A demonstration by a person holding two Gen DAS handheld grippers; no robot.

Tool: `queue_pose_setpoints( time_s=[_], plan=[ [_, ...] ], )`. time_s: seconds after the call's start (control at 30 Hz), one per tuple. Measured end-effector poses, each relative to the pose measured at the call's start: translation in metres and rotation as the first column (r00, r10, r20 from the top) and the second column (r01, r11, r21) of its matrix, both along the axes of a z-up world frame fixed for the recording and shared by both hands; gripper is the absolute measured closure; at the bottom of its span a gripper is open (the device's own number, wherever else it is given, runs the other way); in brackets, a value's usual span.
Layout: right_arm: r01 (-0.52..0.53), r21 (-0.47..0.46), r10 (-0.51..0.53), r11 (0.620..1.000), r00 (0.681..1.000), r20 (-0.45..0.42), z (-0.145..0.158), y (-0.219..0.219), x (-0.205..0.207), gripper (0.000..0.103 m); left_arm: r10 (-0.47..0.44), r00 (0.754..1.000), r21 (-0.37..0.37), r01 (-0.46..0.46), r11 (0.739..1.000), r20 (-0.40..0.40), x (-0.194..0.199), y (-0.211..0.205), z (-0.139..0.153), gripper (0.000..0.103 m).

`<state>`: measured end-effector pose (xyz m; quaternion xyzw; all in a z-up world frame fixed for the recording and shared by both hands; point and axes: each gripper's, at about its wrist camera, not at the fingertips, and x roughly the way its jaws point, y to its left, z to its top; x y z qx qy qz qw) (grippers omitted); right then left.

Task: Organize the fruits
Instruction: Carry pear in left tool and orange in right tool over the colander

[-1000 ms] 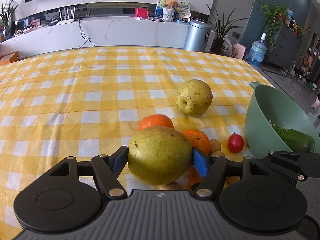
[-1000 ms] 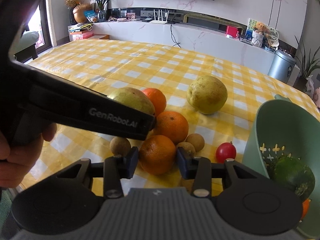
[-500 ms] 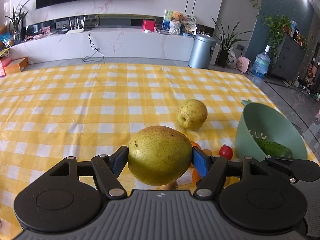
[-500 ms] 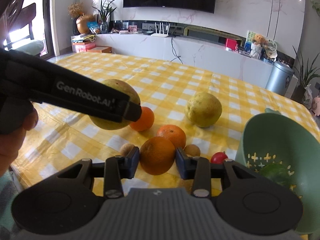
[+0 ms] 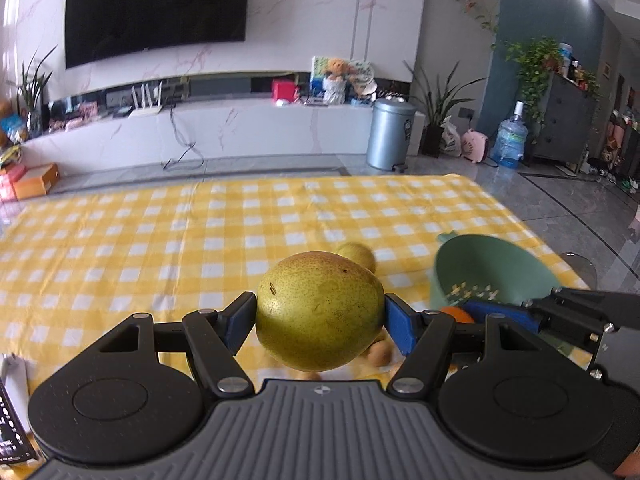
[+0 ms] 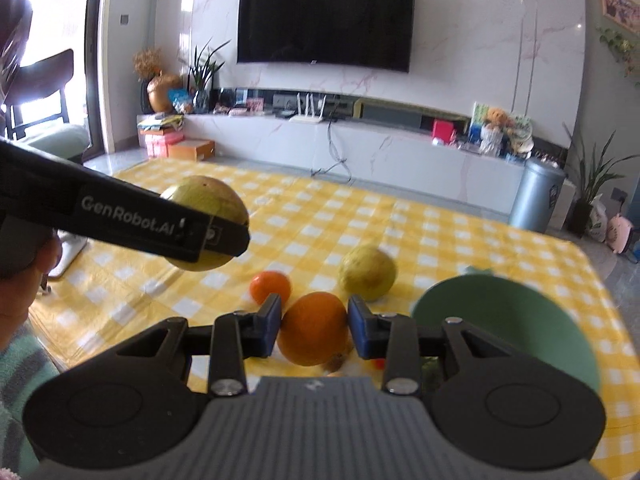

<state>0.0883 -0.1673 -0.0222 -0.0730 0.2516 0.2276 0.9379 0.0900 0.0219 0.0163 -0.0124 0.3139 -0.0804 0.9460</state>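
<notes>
Here, the left gripper (image 5: 320,318) is clamped on a large green-yellow pear (image 5: 318,312), its 2 blue pads pressed against the fruit's sides and holding it above the yellow checked tablecloth (image 5: 160,240). The right gripper (image 6: 314,326) is likewise closed on an orange (image 6: 314,328), also lifted off the cloth. Below them on the table lie a second pear (image 6: 368,274), a smaller orange (image 6: 270,286) to its left and a few small brown fruits (image 5: 380,354). A green colander (image 6: 508,312) stands at the right side of the table, just beside the held orange in the right wrist view. In the background, a wall-mounted television (image 6: 324,18) hangs above a white marble console.
</notes>
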Motion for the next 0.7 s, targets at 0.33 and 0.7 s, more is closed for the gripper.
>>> queue_pose_setpoints(
  time_s=[0.33, 0.7],
  plan=[
    [0.085, -0.02, -0.084, 0.996, 0.995, 0.06, 0.03, -0.07, 0.001, 0.07, -0.145, 0.989, 0.025, 0.144, 0.989, 0.042, 0.009, -0.063, 0.022, 0.024],
    [0.135, -0.092, -0.138, 0.987, 0.99, -0.025, 0.015, -0.129, 0.034, 0.072, -0.297, 0.952, -0.046, 0.294, 0.955, -0.076, 0.052, -0.128, 0.005, 0.024]
  ],
)
